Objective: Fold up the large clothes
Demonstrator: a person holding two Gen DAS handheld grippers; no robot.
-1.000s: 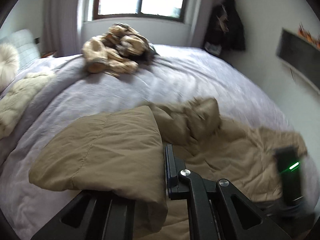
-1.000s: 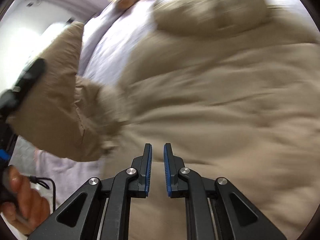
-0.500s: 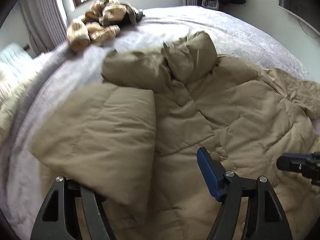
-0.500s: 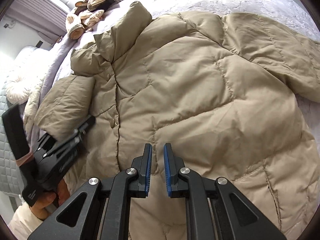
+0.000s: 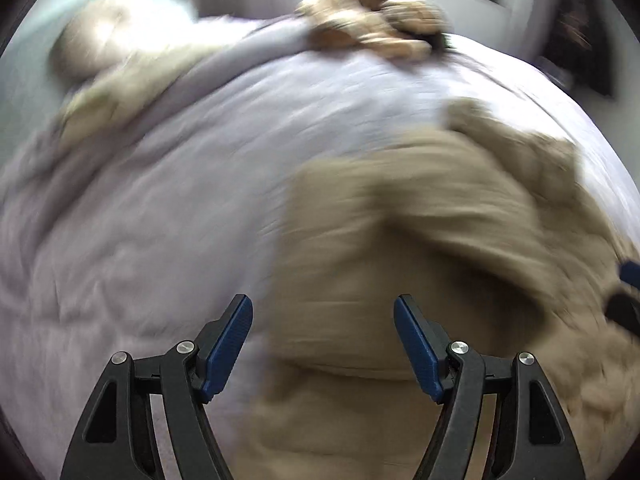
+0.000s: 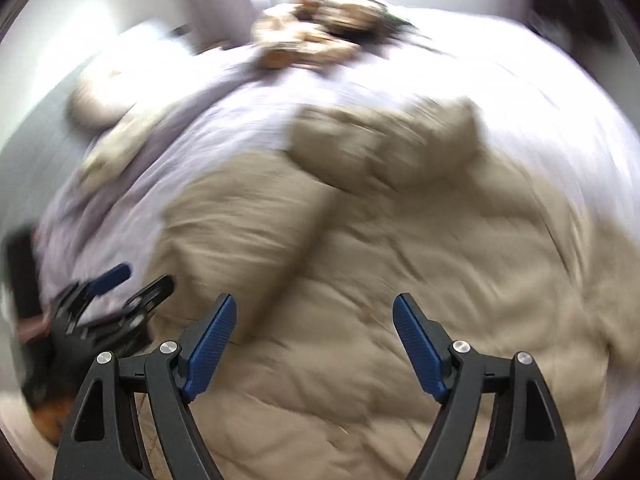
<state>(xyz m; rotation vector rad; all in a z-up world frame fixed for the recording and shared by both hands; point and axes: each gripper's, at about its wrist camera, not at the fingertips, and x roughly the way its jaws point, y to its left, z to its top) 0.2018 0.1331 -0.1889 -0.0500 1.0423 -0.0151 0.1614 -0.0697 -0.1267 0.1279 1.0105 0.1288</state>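
Both grippers let go; sleeve fold laid on the tan puffer jacket.

The left gripper [image 5: 323,344] stands released, nothing between its blue pads; a second ago it was clamped on the jacket's sleeve [image 6: 248,236], which now lies folded in over the jacket [image 6: 420,288] body on the lilac bedspread [image 5: 160,200]. The right gripper [image 6: 314,346] jaws have just been opening, nothing between them, hovering above the quilted front. Both views are motion-blurred (hands on the move), so whether the sleeve lies flat I cannot say for certain. Judgement: one sleeve fold done; the far sleeve and the body folds remain. A second heap of clothing [image 5: 372,20] sits well apart near the window.
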